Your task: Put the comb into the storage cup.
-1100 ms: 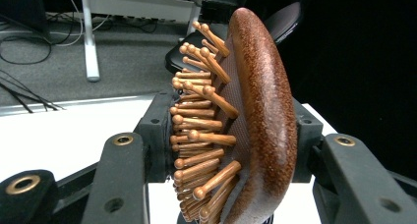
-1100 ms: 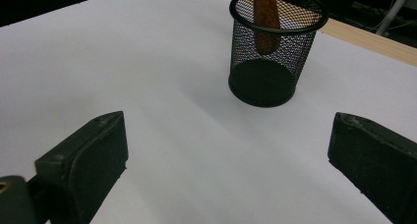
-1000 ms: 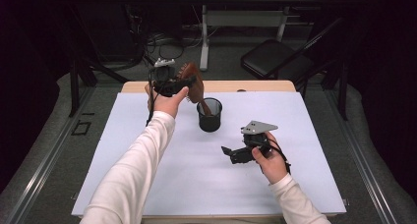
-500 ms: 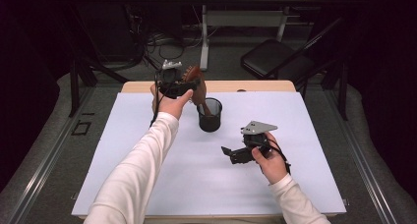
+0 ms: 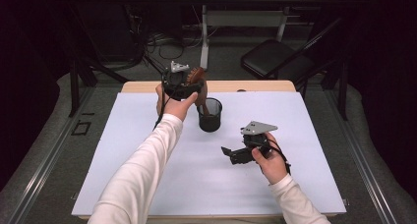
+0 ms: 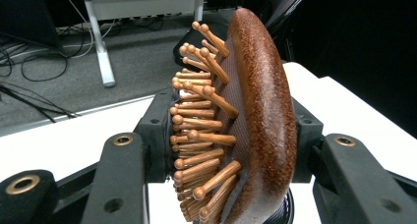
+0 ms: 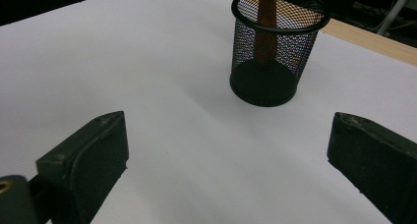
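Observation:
My left gripper [image 5: 189, 85] is held up at the far side of the table, shut on the head of a brown wooden hairbrush [image 5: 198, 76]. In the left gripper view the jaws clamp the brush head [image 6: 260, 111] from both sides, and its wooden pins point left. The brush handle [image 7: 267, 22] reaches down into a black mesh cup [image 5: 210, 115] that stands upright on the white sheet. My right gripper [image 5: 229, 154] rests low on the sheet to the right of the cup, open, with nothing between its fingers [image 7: 93, 155]. The cup [image 7: 275, 52] stands ahead of it.
A white sheet [image 5: 147, 135] covers most of the wooden table [image 5: 255, 85]. Behind the table are a dark folding chair [image 5: 275, 59], a desk frame and cables on the floor.
My left gripper has shifted slightly to the right with the brush, closer over the cup. The right gripper has stayed in place.

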`<state>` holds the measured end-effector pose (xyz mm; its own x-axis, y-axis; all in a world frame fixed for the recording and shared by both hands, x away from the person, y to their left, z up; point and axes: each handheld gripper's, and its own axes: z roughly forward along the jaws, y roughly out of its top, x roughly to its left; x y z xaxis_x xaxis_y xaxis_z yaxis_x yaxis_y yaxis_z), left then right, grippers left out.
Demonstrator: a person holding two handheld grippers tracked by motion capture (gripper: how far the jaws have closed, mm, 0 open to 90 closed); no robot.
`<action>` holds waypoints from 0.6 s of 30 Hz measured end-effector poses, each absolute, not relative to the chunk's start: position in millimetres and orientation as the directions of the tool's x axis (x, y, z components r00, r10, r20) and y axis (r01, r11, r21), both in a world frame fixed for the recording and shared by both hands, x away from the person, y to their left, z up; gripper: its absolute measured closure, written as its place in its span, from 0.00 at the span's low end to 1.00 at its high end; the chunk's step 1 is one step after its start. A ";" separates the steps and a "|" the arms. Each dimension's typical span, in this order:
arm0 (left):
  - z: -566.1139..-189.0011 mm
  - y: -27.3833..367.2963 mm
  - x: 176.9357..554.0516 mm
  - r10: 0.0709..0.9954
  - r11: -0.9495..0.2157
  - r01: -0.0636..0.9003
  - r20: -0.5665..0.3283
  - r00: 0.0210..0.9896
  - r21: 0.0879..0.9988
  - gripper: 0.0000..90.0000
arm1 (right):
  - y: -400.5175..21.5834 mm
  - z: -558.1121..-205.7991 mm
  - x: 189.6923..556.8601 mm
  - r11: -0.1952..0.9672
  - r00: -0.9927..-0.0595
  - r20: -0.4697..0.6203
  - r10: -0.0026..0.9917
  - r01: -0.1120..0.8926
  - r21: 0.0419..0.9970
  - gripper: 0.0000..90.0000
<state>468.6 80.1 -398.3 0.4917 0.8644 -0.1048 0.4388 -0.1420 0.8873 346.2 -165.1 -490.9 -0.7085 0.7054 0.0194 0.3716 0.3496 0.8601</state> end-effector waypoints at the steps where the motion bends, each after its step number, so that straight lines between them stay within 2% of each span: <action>1: -398.7 79.1 468.7 0.865 -0.150 0.434 -0.094 0.493 0.888 0.55 | -165.0 -491.0 346.2 0.350 -0.708 0.020 0.706 0.373 0.859 0.02; 18: -401.8 71.1 472.5 0.872 -0.173 0.424 -0.062 0.486 0.889 0.55 | -164.9 -490.5 345.8 0.344 -0.709 0.023 0.705 0.370 0.863 0.02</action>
